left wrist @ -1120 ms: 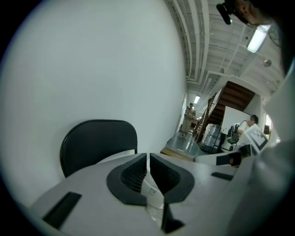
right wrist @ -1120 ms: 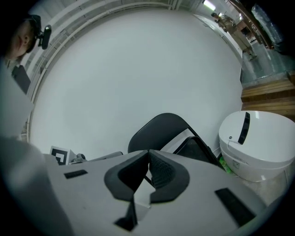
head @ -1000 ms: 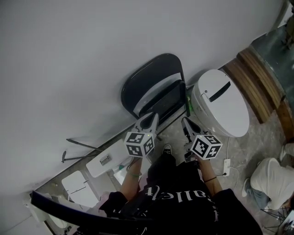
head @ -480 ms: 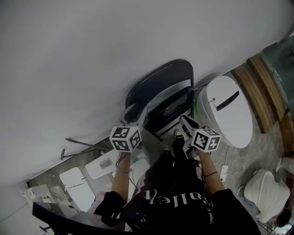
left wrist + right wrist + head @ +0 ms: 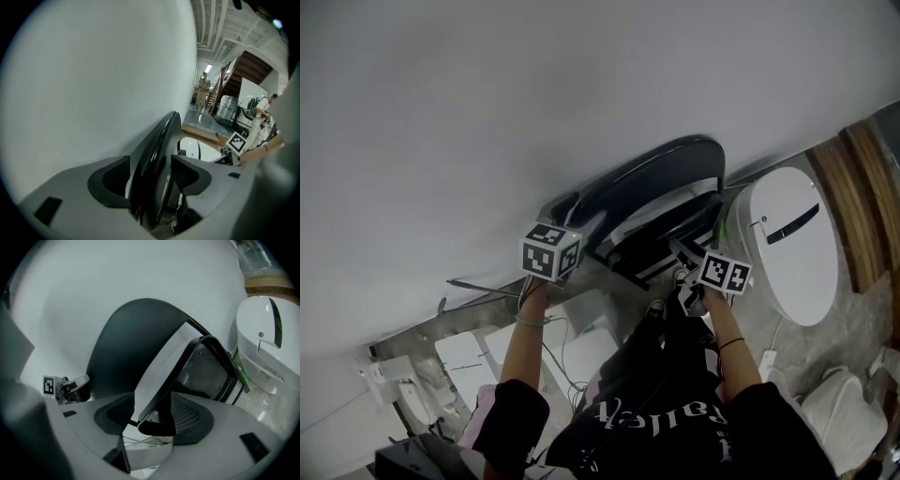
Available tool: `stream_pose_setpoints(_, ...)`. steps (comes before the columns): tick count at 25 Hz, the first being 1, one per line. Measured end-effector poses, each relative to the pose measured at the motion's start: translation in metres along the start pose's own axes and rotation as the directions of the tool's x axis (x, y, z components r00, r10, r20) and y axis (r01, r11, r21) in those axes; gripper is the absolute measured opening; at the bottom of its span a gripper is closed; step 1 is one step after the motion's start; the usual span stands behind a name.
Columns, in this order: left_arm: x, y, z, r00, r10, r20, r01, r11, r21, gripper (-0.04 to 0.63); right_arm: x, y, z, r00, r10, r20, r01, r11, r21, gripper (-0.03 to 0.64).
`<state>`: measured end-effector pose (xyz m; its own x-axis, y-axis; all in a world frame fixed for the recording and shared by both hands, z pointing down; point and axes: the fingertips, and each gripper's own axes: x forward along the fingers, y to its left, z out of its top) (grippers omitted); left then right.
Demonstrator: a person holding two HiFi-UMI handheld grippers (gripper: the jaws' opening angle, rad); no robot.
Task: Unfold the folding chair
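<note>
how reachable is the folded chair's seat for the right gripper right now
Likely yes: the right gripper, its jaws just opened, has the seat by its lower edge between them, with nothing blocking the way.

Black folding chair (image 5: 661,169): smooth, glossy backrest — light streaks along its curve.
White rounded appliance (image 5: 787,248): glossy, smooth plastic.
Pale grey wall (image 5: 487,94): matt — even.

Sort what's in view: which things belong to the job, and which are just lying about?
Job: folding chair, folded; left gripper and right gripper, jaws just opened, chair's edge between each pair.
Lying about: white lidded appliance; white boxes.
</note>
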<state>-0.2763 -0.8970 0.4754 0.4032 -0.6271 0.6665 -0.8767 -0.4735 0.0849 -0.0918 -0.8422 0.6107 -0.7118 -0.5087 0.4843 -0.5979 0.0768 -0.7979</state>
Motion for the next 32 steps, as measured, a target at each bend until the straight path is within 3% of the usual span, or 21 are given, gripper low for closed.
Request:
stream_pose_setpoints(4, 0.015, 0.000, 0.002, 0.999, -0.001, -0.051, 0.004, 0.999, 0.041, 0.261, 0.034, -0.022, 0.007, 1.000, -0.016, -0.002, 0.016, 0.997, 0.073, 0.229)
stream_pose_setpoints(8, 0.025, -0.004, -0.006, 0.986, 0.008, -0.166, 0.015, 0.991, 0.136, 0.260, 0.061, -0.039, 0.014, 1.000, -0.017, 0.009, 0.015, 0.985, 0.170, 0.229)
stream_pose_setpoints(14, 0.049, -0.007, -0.019, 0.961, 0.036, -0.275, 0.056, 0.946, 0.320, 0.257, 0.092, -0.045, 0.019, 0.999, 0.044, 0.013, -0.045, 0.963, 0.264, 0.227)
stream_pose_setpoints(16, 0.049, -0.009, -0.020, 0.953, 0.027, -0.301, 0.072, 0.947, 0.313, 0.243, 0.098, -0.046, 0.019, 0.999, 0.035, 0.006, -0.035, 0.963, 0.267, 0.216)
stream_pose_setpoints(18, 0.049, -0.011, -0.019, 0.943, -0.004, -0.333, 0.105, 0.952, 0.287, 0.222, 0.099, -0.050, 0.019, 1.000, 0.011, 0.010, -0.013, 0.965, 0.263, 0.158)
stream_pose_setpoints(23, 0.040, -0.019, -0.024, 0.909, -0.122, -0.398, 0.218, 0.954, 0.206, 0.151, 0.093, -0.043, 0.015, 0.996, 0.046, 0.078, -0.068, 0.947, 0.314, 0.072)
stream_pose_setpoints(26, 0.028, -0.032, -0.031, 0.894, -0.175, -0.413, 0.267, 0.947, 0.177, 0.122, 0.083, -0.042, 0.007, 0.992, 0.080, 0.099, -0.111, 0.923, 0.369, 0.055)
stream_pose_setpoints(32, 0.001, -0.078, -0.044, 0.858, -0.256, -0.446, 0.360, 0.918, 0.165, 0.077, 0.040, -0.044, -0.014, 0.985, 0.069, 0.158, -0.125, 0.917, 0.378, 0.057)
